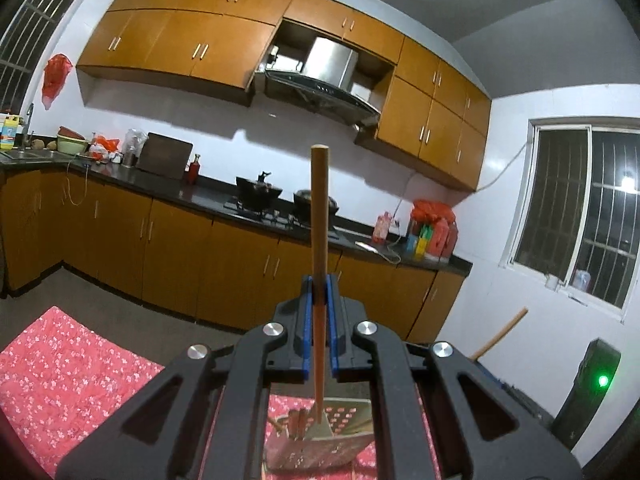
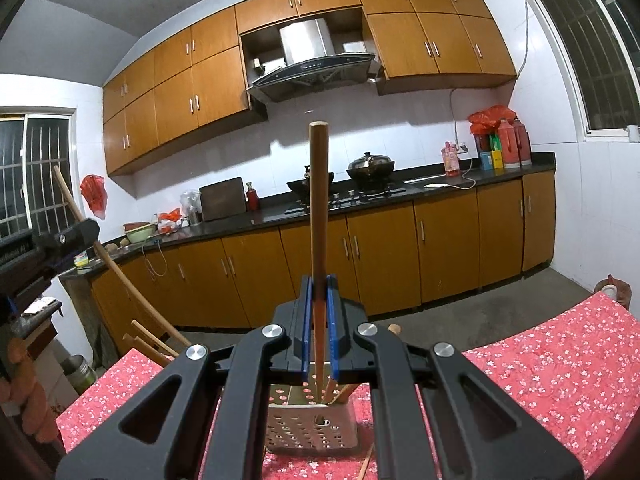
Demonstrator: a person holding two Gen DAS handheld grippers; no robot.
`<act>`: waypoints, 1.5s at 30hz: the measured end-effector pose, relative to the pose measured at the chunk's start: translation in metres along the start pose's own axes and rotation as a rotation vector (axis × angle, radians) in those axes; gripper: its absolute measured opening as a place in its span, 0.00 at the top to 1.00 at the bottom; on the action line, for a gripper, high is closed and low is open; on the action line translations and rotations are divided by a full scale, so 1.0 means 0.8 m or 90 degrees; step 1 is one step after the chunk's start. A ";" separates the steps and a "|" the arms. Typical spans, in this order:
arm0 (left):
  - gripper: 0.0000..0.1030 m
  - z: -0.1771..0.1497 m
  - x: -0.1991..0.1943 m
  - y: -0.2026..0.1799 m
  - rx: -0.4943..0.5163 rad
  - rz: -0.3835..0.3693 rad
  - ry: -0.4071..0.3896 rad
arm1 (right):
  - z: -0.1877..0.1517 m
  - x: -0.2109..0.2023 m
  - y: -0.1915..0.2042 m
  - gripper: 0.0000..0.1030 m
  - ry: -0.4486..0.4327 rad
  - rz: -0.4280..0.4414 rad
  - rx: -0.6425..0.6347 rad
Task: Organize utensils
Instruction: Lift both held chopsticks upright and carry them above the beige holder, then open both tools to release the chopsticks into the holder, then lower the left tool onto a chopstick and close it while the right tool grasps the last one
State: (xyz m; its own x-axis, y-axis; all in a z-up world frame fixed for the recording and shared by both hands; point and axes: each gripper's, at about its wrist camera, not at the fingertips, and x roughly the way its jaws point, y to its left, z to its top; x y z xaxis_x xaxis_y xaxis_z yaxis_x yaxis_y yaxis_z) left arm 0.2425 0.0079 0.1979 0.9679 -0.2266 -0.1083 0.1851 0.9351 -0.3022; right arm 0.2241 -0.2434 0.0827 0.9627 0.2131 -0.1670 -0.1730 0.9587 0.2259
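Note:
My left gripper [image 1: 319, 292] is shut on a wooden chopstick [image 1: 319, 208] that stands upright, its lower end reaching down into a perforated metal utensil holder [image 1: 320, 444] below. My right gripper [image 2: 319, 292] is shut on another wooden chopstick [image 2: 319, 200], also upright, its lower end inside the same holder [image 2: 312, 424], where a few more wooden sticks lean. The left gripper's body [image 2: 48, 248] with its stick shows at the left of the right wrist view. A loose chopstick [image 2: 366, 466] lies on the cloth beside the holder.
The holder stands on a table with a red floral cloth [image 2: 552, 368]. Behind is a kitchen counter [image 2: 400, 196] with woks, bottles and a cutting board, wooden cabinets above and below. A dark device with a green light [image 1: 592, 384] stands at the right.

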 end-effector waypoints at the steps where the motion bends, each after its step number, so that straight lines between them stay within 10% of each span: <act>1: 0.92 -0.001 0.002 -0.001 0.002 0.002 0.000 | 0.000 0.001 -0.001 0.93 0.001 0.000 0.000; 16: 0.91 -0.071 0.061 -0.007 0.045 -0.003 0.097 | -0.011 0.015 0.003 0.91 0.053 0.021 -0.002; 20: 0.65 -0.073 0.049 -0.009 0.053 -0.005 0.088 | -0.006 0.000 0.004 0.64 0.037 0.021 -0.005; 31: 0.62 -0.069 -0.019 0.022 0.024 0.023 0.077 | -0.005 -0.057 -0.020 0.64 0.016 -0.009 0.018; 39: 0.53 -0.150 -0.038 0.085 0.028 0.133 0.195 | -0.100 -0.017 -0.060 0.63 0.230 -0.096 0.031; 45: 0.53 -0.227 -0.023 0.120 0.014 0.183 0.331 | -0.192 0.014 -0.059 0.63 0.401 -0.052 0.079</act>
State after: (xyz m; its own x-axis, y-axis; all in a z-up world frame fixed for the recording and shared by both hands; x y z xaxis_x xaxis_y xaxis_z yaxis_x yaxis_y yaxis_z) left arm 0.2115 0.0523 -0.0013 0.7710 -0.0623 -0.6337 -0.0628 0.9829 -0.1729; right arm 0.2108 -0.2576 -0.0773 0.6580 0.2466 -0.7115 -0.0428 0.9556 0.2916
